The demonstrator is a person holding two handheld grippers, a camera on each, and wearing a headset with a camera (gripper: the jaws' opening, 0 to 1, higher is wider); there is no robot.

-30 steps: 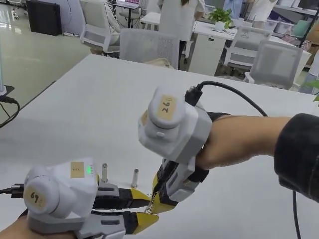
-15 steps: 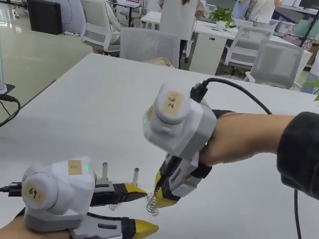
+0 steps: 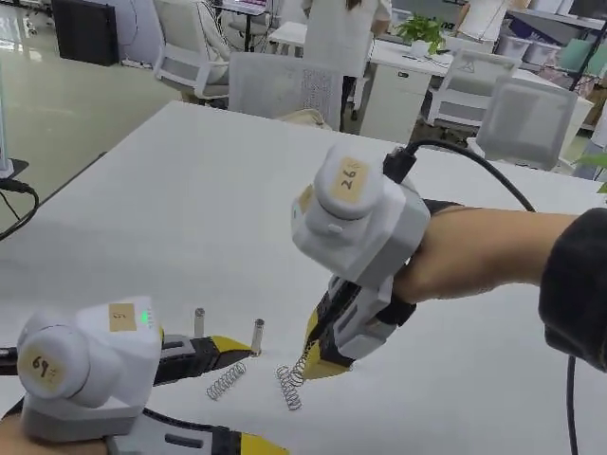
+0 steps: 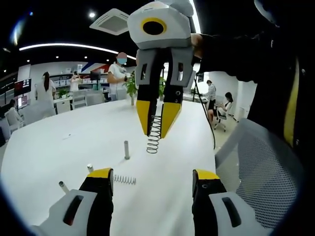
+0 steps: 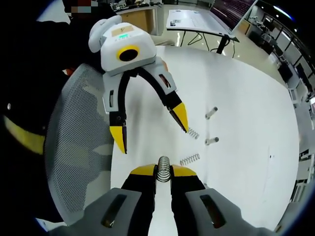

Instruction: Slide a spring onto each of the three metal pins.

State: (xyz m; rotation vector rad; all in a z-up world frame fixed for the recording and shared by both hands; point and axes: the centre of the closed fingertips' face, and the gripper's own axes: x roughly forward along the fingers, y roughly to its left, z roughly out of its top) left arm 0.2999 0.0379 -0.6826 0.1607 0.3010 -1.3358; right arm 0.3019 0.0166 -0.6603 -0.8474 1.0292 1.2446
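My right gripper is shut on a spring, which hangs from its yellow tips just above the white table. Two more springs lie loose on the table, one near the pins and one under the right gripper. Short upright metal pins stand bare just left of the held spring; the left gripper view shows three pins. My left gripper is open wide with nothing between its jaws, and it faces the right gripper.
The white table stretches far back and to the right. A black cable runs from the right gripper over the person's forearm. Grey office chairs and desks stand beyond the far edge.
The left gripper has opened and drawn back to the left. The right gripper has risen slightly to the right with the spring in its tips, and two loose springs now show on the table.
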